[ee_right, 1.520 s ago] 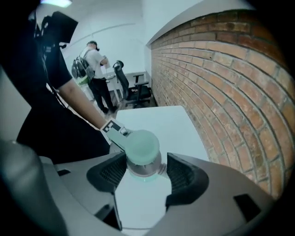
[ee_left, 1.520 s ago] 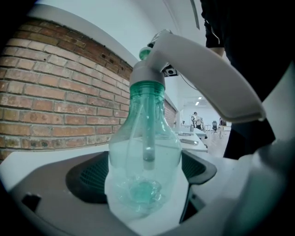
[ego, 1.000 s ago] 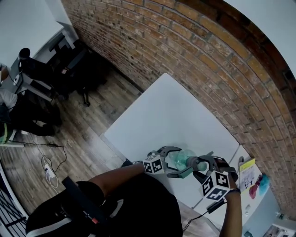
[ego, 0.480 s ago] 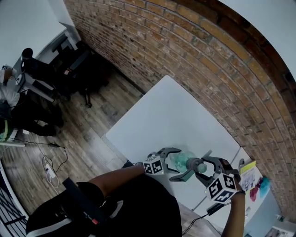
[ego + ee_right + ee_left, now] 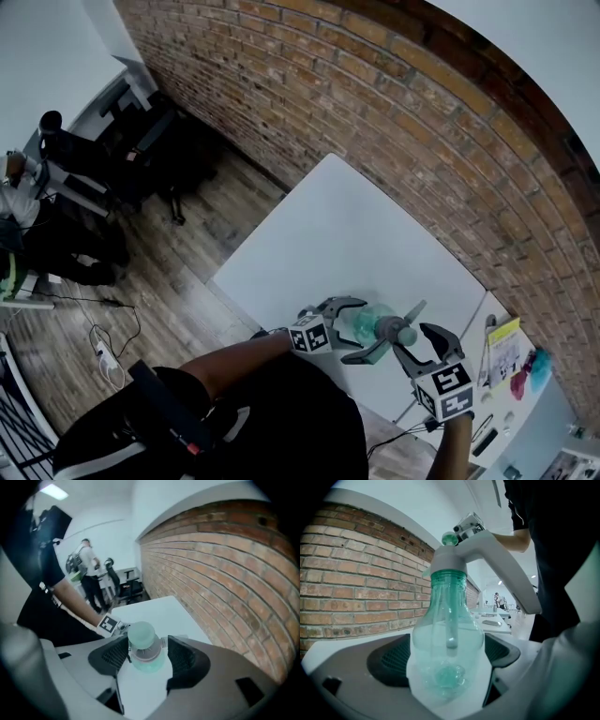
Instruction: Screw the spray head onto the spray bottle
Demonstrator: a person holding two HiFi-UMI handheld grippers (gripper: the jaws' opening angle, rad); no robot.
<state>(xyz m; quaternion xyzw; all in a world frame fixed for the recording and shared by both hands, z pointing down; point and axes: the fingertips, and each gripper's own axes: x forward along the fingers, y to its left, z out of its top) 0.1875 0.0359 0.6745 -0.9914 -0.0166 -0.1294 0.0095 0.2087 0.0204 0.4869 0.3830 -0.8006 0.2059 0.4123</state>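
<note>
A clear green spray bottle [image 5: 367, 322] hangs level over the near edge of the white table [image 5: 347, 225]. My left gripper [image 5: 361, 328] is shut on its lower body. In the left gripper view the bottle [image 5: 447, 630] rises between the black pads, its dip tube inside, with my left gripper [image 5: 447, 663] round its base. The grey spray head [image 5: 447, 564] sits on the neck. My right gripper [image 5: 411, 339] is open, its jaws standing either side of the spray head [image 5: 398, 331]. The right gripper view shows the head's top [image 5: 142, 637] between the pads of my right gripper [image 5: 147, 653], a slim gap on the right.
A brick wall [image 5: 394, 103] runs along the table's far side. Wooden floor [image 5: 178, 272] with dark chairs [image 5: 159, 141] lies to the left. A second table [image 5: 511, 352] with small colourful items stands at the right. A person [image 5: 86, 564] stands far off.
My right gripper has let go of the spray head, spread its jaws and drawn back a little toward me. The left gripper and bottle have stayed in place.
</note>
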